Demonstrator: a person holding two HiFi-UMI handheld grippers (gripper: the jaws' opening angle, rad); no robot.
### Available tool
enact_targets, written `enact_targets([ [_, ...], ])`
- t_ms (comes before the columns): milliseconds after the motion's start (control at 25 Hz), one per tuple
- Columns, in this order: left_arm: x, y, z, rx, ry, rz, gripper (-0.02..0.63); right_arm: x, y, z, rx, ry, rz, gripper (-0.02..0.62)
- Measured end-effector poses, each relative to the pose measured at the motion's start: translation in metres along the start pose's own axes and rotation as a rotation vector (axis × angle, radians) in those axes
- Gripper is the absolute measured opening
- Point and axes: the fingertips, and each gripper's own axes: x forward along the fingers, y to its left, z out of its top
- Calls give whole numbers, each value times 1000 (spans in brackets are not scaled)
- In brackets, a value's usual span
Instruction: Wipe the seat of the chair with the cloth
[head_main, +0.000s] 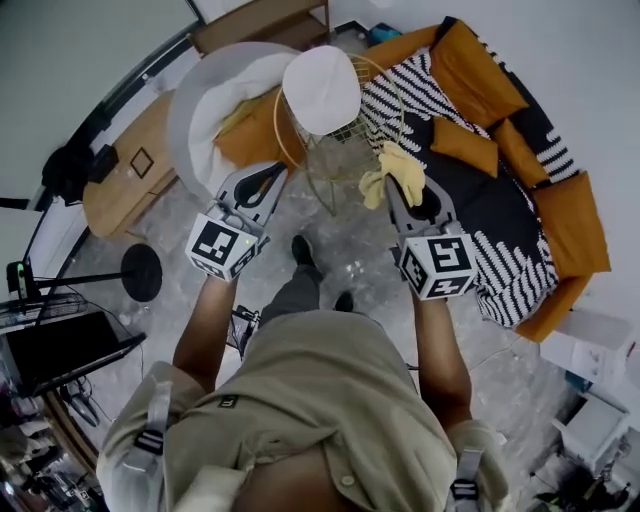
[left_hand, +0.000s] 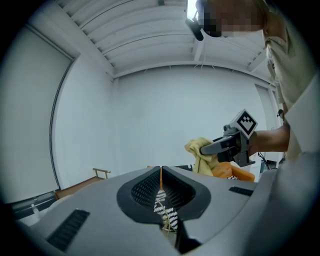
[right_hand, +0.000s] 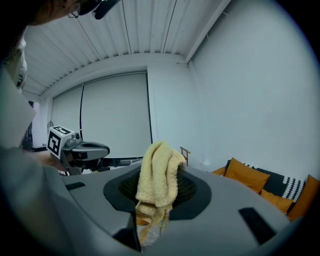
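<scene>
The chair has a round white seat (head_main: 322, 88) on a gold wire frame (head_main: 345, 150) and stands just ahead of me in the head view. My right gripper (head_main: 398, 190) is shut on a yellow cloth (head_main: 392, 170), held up to the right of the chair, level with its wire frame. In the right gripper view the cloth (right_hand: 159, 175) drapes over the closed jaws of the right gripper (right_hand: 157, 165). My left gripper (head_main: 262, 180) is shut and holds nothing, left of the chair. In the left gripper view its jaws meet in a thin slit, and the cloth (left_hand: 200, 155) shows beyond.
An orange sofa (head_main: 500, 150) with a black-and-white striped throw fills the right side. A white padded armchair (head_main: 215, 110) and a wooden table (head_main: 130, 175) lie to the left. A black round stand base (head_main: 143, 272) sits on the marbled floor. The person's feet (head_main: 305, 255) are below the chair.
</scene>
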Motion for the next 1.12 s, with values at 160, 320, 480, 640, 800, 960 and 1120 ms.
enact_targets([
  [160, 31, 34, -1, -20, -21, -37, 28, 32, -13, 10, -7, 10, -38, 126],
  [320, 47, 88, -2, -20, -40, -53, 28, 76, -8, 23, -12, 14, -61, 127],
  [480, 59, 135, -7, -45, -81, -62, 28, 114, -2, 35, -38, 30, -87, 127],
  [640, 61, 175, -15, -66, -94, -60, 26, 149, 9, 43, -59, 52, -93, 127],
  [800, 59, 205, -23, -94, -112, -34, 26, 177, 13, 48, -84, 75, -88, 128],
  [960, 65, 224, -32, -120, -99, -2, 28, 201, 6, 52, -96, 95, -66, 128],
  [1120, 68, 243, -36, -108, -86, 33, 28, 234, -7, 49, -82, 94, -33, 129],
])
